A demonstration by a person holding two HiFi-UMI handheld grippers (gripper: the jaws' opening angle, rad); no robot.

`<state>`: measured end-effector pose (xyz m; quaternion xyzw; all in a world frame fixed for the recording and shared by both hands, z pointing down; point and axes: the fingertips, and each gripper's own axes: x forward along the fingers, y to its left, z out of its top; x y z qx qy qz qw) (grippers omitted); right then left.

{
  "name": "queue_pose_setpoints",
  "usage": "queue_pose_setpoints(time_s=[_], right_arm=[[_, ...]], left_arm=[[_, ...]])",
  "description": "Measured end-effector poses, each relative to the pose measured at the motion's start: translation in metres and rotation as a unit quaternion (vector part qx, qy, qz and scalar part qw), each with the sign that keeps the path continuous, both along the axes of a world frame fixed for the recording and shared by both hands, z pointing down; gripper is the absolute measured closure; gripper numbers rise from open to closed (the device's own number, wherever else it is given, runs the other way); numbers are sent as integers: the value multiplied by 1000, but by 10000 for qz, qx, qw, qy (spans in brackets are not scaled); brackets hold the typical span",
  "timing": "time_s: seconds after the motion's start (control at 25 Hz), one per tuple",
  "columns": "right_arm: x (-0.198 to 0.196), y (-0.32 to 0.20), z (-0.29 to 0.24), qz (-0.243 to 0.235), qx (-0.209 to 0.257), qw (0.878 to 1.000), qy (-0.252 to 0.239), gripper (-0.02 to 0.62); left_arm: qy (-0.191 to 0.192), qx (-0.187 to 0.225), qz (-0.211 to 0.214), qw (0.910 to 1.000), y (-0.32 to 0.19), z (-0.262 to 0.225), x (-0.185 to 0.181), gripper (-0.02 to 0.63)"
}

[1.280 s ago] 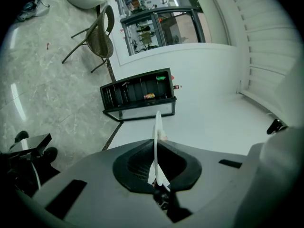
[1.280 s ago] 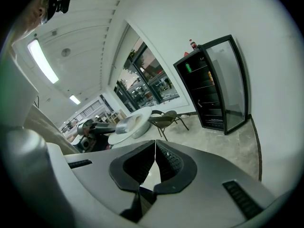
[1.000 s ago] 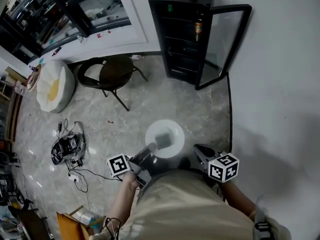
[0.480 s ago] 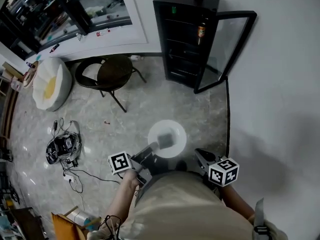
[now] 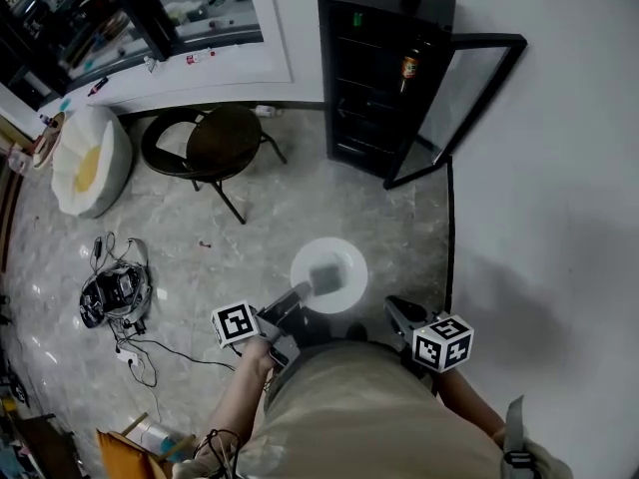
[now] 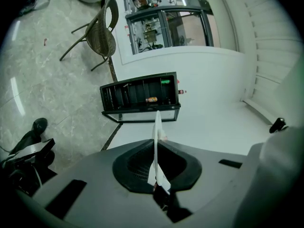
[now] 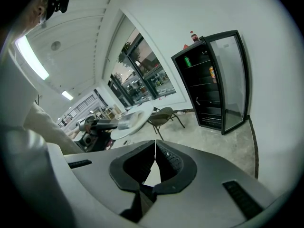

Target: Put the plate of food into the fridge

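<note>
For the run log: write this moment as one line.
left tongs: shut on plate rim | right tongs: shut, empty | fridge: door open, ahead | plate: not yet inside

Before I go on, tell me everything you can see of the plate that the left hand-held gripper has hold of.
The plate is round, white and smooth, ceramic by the look, with a shallow rim. A greyish lump of food, too blurred to name, sits near its middle. It is held roughly level above the stone-patterned floor, short of the open black fridge. The left hand-held gripper is shut on its near rim; nothing else touches it.
</note>
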<state>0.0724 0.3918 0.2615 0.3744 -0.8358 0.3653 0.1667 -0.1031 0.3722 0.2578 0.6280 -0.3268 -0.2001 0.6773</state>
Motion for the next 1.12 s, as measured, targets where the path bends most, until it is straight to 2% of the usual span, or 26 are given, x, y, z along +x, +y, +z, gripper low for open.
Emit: queue_pose_setpoints(time_s=[0.44, 0.6, 0.88, 1.04, 1.12], right_arm=[[-26, -37, -9, 212, 126, 9992, 319, 572], [-41, -47, -13, 265, 203, 9984, 451, 572], [-70, -55, -12, 268, 202, 9973, 654, 572], [-79, -62, -14, 274, 231, 9966, 742, 572], [-82, -68, -14, 257, 214, 9967, 736, 572]], left_arm=[[148, 171, 235, 9995, -47, 0, -27, 592], [306, 110, 282, 9991, -59, 0, -40, 592], [341, 125, 427, 9984, -80, 9, -65, 592], [201, 204, 467, 9985, -89, 14, -79, 591], [299, 162, 420, 9985, -93, 13, -82, 592]])
